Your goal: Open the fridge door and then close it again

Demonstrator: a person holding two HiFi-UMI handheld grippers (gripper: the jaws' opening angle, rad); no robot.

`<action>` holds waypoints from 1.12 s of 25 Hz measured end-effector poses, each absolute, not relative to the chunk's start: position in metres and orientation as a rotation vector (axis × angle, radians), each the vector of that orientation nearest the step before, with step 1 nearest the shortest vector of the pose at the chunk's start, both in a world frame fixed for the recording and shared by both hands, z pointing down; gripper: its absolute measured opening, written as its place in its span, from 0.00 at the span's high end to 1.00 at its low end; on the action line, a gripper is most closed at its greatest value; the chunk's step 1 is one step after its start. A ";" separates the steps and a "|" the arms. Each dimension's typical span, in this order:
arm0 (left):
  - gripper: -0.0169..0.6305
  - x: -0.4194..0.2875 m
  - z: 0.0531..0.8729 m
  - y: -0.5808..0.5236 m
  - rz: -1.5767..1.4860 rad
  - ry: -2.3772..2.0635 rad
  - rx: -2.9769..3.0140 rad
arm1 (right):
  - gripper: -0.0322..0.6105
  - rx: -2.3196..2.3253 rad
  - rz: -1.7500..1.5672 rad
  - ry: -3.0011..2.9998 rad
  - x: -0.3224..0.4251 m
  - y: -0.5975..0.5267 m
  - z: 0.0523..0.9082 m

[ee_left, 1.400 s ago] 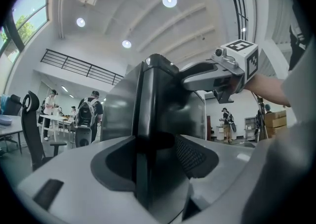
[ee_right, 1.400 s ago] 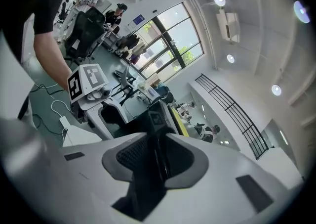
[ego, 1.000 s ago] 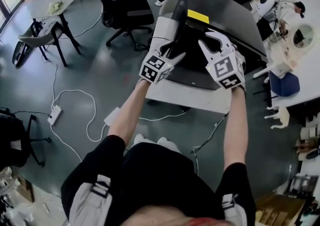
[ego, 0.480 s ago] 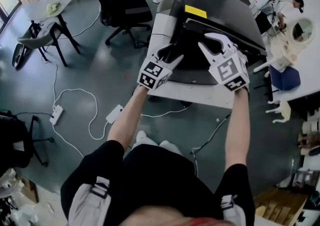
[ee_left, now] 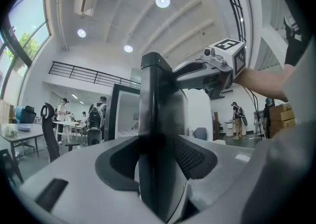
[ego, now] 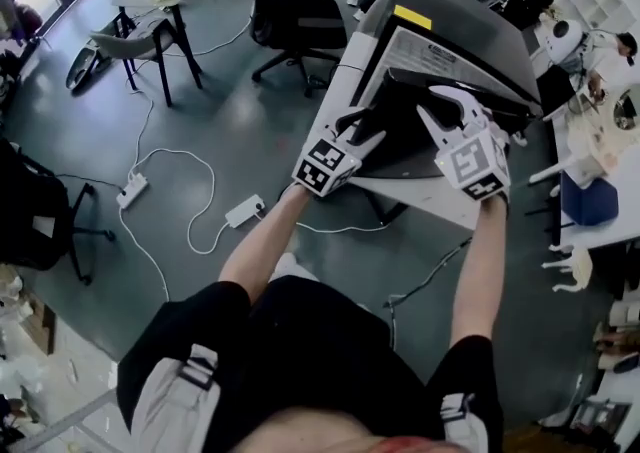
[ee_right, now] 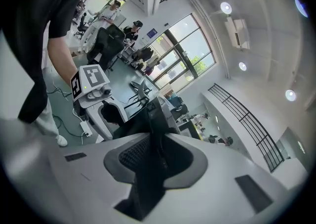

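"At the free edge of the fridge door, you have both claws on the same dark slab: the left gripper to the left, the right gripper just beside it. I'd judge that's for leverage, since the door should swing easiest when held far from the hinge."

"Agreed, and your grip reads firm. Your left jaws have just been closing, with the door's edge between them and the pads pressed to both faces. Your right jaws are clamped on that edge too. The door stands swung out from the fridge, so I'd say you're partway through the swing — opening or closing, I can't tell."

"Mind the room. The fridge seems to sit on a white stand, and the grey floor around you is glossy — a power strip lies on it."

"An office chair stands near the fridge too, off to the left."
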State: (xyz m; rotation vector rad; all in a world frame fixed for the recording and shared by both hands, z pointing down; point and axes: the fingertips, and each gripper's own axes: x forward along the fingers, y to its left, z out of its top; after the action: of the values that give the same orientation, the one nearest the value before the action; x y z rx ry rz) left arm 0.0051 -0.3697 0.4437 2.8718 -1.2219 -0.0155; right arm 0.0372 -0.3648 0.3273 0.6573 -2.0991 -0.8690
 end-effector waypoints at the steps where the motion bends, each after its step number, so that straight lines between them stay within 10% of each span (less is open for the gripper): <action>1: 0.65 0.008 0.443 -0.359 -0.013 -1.244 2.864 | 0.84 0.641 -0.883 -2.106 0.040 -0.355 0.327; 28: 0.68 0.259 0.447 -0.085 0.149 -1.302 2.870 | 0.83 0.697 -1.058 -2.042 0.280 -0.137 0.333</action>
State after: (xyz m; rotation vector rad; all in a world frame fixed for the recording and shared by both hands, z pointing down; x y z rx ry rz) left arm 0.2592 -0.0849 0.4471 2.8696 -1.3020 0.1494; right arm 0.2798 -0.1371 0.3325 0.6972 -2.0421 -1.0579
